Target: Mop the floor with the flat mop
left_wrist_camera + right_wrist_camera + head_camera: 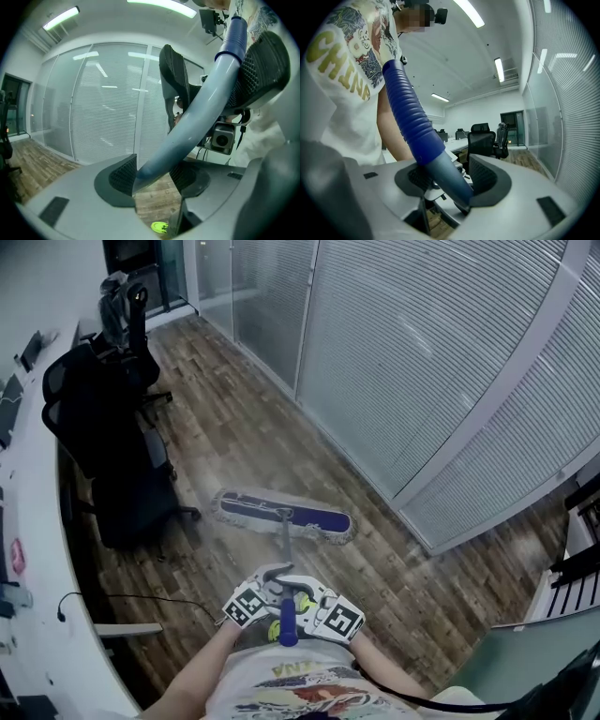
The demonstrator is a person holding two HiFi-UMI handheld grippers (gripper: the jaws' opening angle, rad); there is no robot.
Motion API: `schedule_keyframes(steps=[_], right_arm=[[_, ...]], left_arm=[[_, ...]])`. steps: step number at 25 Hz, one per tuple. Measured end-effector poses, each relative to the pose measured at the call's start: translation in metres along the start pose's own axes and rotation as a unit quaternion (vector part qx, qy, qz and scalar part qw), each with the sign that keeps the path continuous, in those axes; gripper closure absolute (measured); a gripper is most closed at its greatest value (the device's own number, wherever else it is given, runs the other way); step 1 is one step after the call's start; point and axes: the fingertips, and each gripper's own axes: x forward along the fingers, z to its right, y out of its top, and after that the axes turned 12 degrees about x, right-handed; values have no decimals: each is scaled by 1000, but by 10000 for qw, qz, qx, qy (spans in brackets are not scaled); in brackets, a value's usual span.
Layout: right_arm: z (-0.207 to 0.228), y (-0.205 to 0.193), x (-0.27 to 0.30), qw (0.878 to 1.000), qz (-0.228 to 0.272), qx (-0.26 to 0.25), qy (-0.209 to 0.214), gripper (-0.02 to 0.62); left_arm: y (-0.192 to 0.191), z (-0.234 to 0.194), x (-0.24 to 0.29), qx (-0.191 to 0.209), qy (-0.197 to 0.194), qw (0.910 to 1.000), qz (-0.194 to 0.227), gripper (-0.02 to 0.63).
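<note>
Head view shows the flat mop pad-down on the wood floor between an office chair and the glass wall, left gripper and right gripper both clamped on its light, stiff, probably slippery handle just below the ribbed blue grip, a sound place to hold.

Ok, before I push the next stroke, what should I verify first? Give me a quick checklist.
1. Hold of the left hand-held gripper on the mop handle: ok, jaws closed on it.
2. Hold of the right hand-held gripper on the handle's blue sleeve: ok.
3. Mop head flat on the wood floor: ok.
4. Room at the mop head's left end: not ok, the black office chair stands close.
5. Floor cable apart from the mop head: ok.
6. Floor wet or dry: cannot tell.
</note>
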Motion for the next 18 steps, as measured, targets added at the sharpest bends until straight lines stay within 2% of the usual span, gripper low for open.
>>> schedule_keyframes(steps=[5,11,15,18], right_arm=[[-43,-7,-6,9997,40,215,-48,385],[-101,-24,-37,9998,89,175,-28,385],[-149,-35,-63,9987,240,432,-126,385],[-189,-46,-91,9993,246,270,-95,385]], left_arm=[[-4,39,-20,-49,46,10000,-49,411],[-2,105,-29,-13,100,9999,-116,411],[-1,160,-37,-11,95,9998,-196,411],[5,210,-39,98,32,9996,-277,411]])
